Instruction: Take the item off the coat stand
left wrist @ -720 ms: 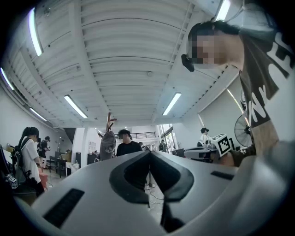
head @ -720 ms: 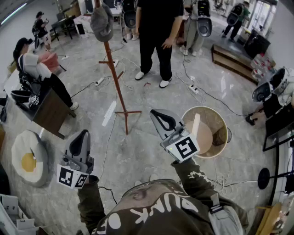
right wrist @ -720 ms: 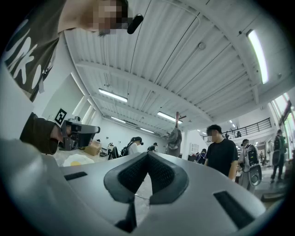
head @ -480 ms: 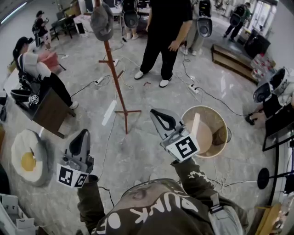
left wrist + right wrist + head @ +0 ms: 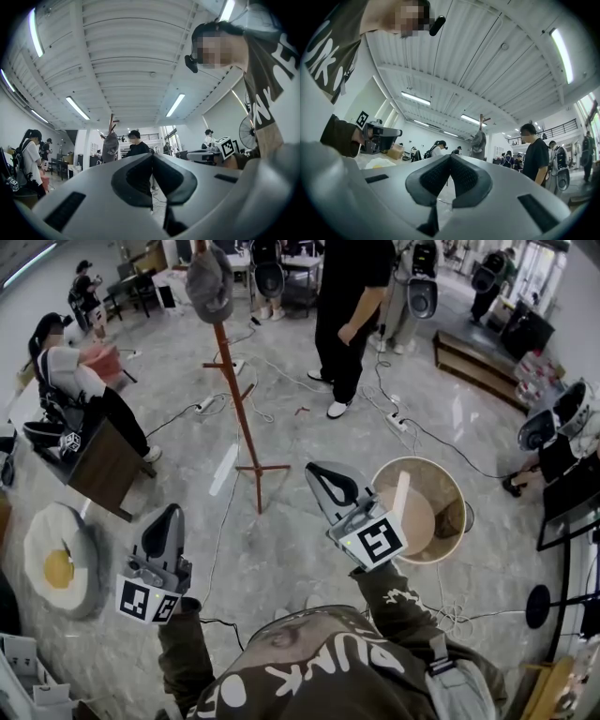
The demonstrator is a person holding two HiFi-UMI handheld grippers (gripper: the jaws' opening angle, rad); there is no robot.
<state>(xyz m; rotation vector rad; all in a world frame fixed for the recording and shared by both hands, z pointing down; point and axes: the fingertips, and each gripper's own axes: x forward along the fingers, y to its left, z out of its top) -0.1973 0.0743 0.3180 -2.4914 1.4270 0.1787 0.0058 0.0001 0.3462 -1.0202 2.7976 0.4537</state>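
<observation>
A grey cap (image 5: 208, 282) hangs at the very top of the wooden coat stand (image 5: 240, 404), draped over its upper pegs. The stand rises from the pale stone floor (image 5: 281, 549).

Both grippers are held low on the near side of the stand's foot, well apart from the cap. The left gripper (image 5: 172, 514) is to the left of the stand's base and the right gripper (image 5: 317, 472) is to its right. Both point roughly towards the stand.

In the left gripper view the dark fingers (image 5: 131, 178) are pressed together at their tips with nothing between them. The cap appears far beyond them, up and to the left of the tips. In the right gripper view the fingers (image 5: 433, 180) are likewise closed on nothing, and the cap on the stand shows far off, above and slightly right of the tips.

Right of the stand's base, just beyond the right gripper, is a round beige tub (image 5: 450, 486) with a pale board leaning inside it. Left of the stand, a fried-egg cushion (image 5: 58, 563) lies on the floor. Beyond the stand and to its right stands a person in black (image 5: 352, 306).
</observation>
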